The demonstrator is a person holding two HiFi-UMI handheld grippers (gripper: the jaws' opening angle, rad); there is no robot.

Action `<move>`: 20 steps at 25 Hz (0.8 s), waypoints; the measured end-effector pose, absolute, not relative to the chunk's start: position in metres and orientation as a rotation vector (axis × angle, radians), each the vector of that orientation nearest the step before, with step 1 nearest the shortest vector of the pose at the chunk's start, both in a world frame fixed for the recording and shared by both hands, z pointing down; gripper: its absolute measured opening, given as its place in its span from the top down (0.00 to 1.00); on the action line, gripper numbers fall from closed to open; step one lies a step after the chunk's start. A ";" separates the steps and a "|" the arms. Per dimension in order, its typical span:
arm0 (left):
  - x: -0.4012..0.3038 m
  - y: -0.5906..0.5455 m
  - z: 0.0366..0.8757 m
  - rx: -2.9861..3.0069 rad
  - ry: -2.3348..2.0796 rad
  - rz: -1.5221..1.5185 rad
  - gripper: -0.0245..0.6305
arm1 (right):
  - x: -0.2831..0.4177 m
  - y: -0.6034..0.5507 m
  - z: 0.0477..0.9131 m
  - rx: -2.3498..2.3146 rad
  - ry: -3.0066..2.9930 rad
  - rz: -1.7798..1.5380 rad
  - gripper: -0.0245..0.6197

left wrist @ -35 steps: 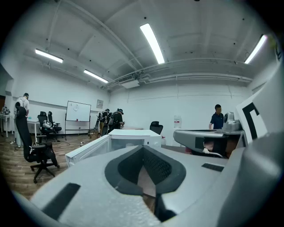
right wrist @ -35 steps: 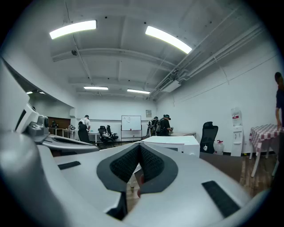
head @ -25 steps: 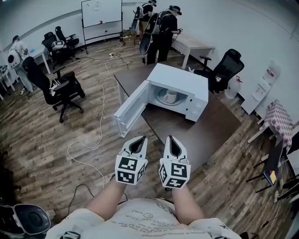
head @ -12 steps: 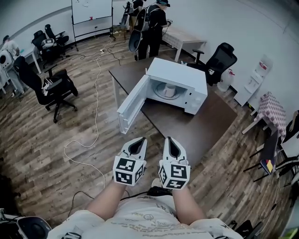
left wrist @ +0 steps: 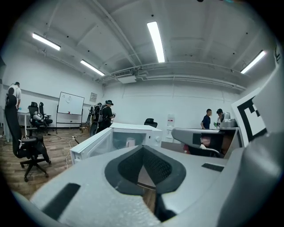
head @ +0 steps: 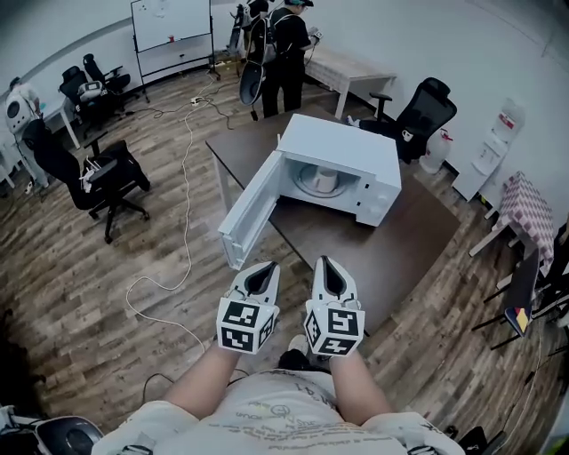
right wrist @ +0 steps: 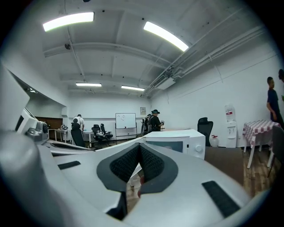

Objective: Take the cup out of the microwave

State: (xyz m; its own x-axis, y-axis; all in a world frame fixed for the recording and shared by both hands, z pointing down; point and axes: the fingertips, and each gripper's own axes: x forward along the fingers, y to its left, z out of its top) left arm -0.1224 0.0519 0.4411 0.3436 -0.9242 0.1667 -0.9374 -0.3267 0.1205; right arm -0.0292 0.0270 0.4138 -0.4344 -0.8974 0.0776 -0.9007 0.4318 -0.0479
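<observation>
A white microwave [head: 342, 147] stands on a dark brown table [head: 400, 244], its door [head: 249, 209] swung wide open to the left. Inside it, a small white cup [head: 327, 180] sits on the turntable. The cup [left wrist: 130, 142] also shows through the open front in the left gripper view. My left gripper [head: 260, 277] and right gripper [head: 327, 277] are side by side in front of my body, short of the table's near corner and well away from the microwave. On both, the jaws are shut with nothing between them. The right gripper view shows the microwave [right wrist: 177, 141] from its control side.
A black office chair [head: 98, 173] stands at the left and another [head: 427, 111] behind the table. A white cable [head: 182, 213] trails across the wooden floor. People [head: 280, 44] stand by a far desk, near a whiteboard [head: 171, 22]. A checkered table [head: 524, 209] is at the right.
The head view has shifted slightly, so the microwave and the floor sit a little differently in the picture. Both grippers stay shut and side by side in front of me.
</observation>
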 end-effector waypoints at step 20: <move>-0.070 -0.143 0.448 2.375 -1.675 0.183 0.94 | 0.025 -0.154 0.418 1.635 -2.611 0.274 0.94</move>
State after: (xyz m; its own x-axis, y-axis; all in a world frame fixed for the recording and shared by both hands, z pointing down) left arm -0.0704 -0.1425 0.4479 0.3390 -0.9118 0.2319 -0.9403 -0.3207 0.1137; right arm 0.0249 -0.1541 0.4184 -0.4402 -0.8878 0.1342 -0.8963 0.4257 -0.1241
